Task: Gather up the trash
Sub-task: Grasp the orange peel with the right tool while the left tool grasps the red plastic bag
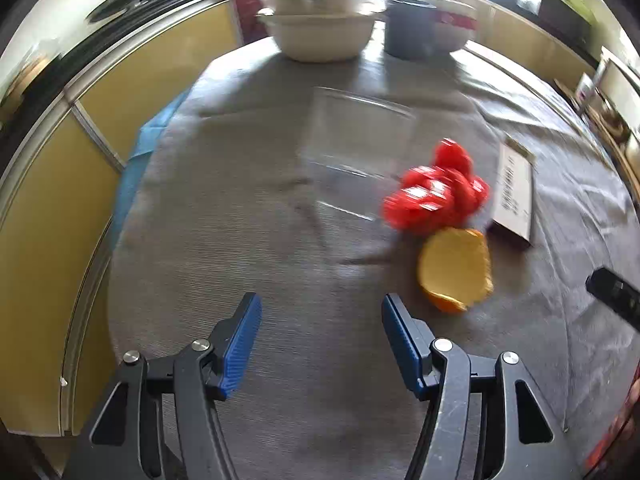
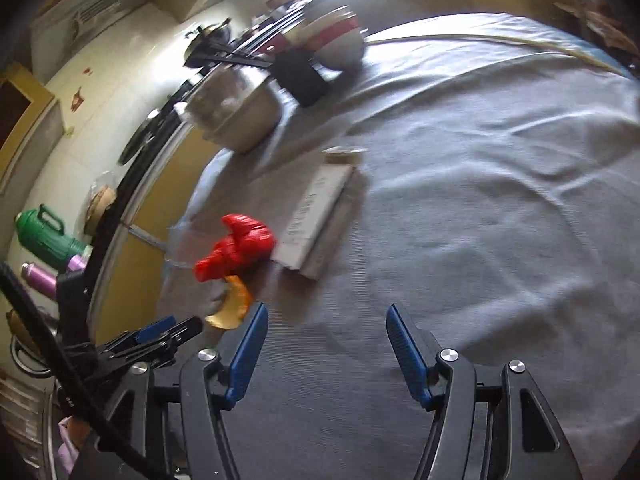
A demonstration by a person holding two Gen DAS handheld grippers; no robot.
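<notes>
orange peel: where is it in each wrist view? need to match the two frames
Left wrist: orange peel lies right of centre on the grey cloth, just ahead and right of the open left tool.
Right wrist: orange peel sits lower left, beside the left fingertip of the open right tool.
Shared landmark: the crumpled red wrapper lies just beyond the peel in both.

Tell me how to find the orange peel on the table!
Look at the grey cloth covering the table, then find the bright red crumpled wrapper beside the clear plastic box. The orange peel lies right in front of the wrapper, a curved cup shape, pale yellow inside and orange outside, unlike the flat cardboard packet nearby.
</notes>
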